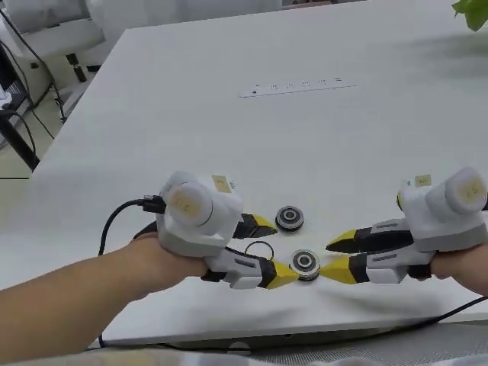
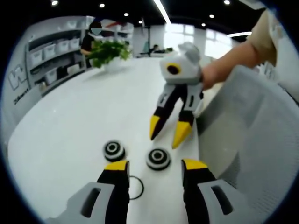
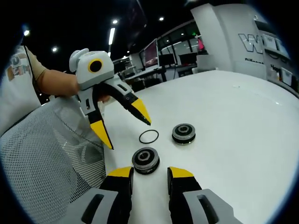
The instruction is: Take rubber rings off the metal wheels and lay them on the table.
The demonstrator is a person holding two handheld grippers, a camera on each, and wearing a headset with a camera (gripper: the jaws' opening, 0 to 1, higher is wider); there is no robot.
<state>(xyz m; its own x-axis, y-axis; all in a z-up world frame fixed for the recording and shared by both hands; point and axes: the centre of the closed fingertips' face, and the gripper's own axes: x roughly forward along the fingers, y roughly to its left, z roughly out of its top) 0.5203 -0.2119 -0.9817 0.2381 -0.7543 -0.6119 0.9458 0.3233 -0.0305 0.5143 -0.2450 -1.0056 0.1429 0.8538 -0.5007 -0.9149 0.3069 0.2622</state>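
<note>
Wide white tabletop in a bright office, a green leafy plant at its far edge. The left gripper and right gripper both gape, empty, flanking one round metal wheel. A second metal wheel and a thin black rubber ring lie just beside it.
</note>
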